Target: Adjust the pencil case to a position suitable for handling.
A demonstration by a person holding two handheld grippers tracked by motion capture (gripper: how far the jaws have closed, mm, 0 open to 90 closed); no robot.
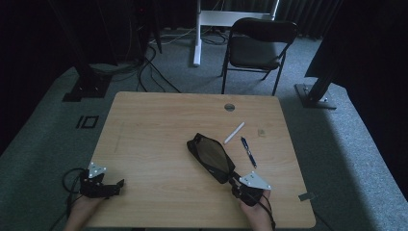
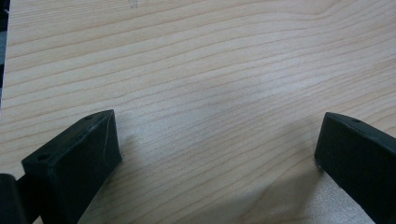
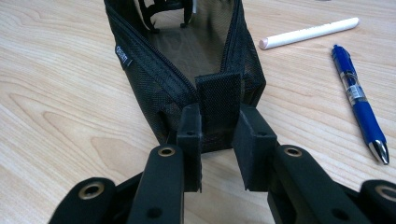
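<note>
My right gripper [image 3: 217, 140] is pinched on the fabric tab [image 3: 218, 105] at the near end of the one black mesh pouch [image 3: 154, 74]; both pads press the tab's sides, with the jaws nearly together. In the high view this gripper [image 1: 235, 181] sits near the table's front edge on the right, with one grey three-cornered plate on top and my hand behind it.

The pouch [image 1: 210, 157] lies on the table [image 1: 154, 125], running diagonally away from the gripper toward the table's middle. Its zip stands open along the top, and through the opening I see dark mesh; the contents at the far end are too cut off to identify. There is one small label on the pouch's side.

Just right of the pouch, I count two writing items. One is a white stick-shaped pen or marker [image 3: 308, 32], angled, near the pouch's far half. The other is a blue pen [image 3: 359, 100], lying beside it and nearer the table's right edge. They are apart from each other and from the pouch.

My left gripper [image 1: 103, 185] rests at the front left corner, well apart from the pouch. Its two jaws are spread wide with bare wood between them [image 2: 219, 154].

Further out there is one round grommet hole [image 1: 229, 107] near the table's far edge and one dark chair [image 1: 257, 48] on the carpet beyond.
</note>
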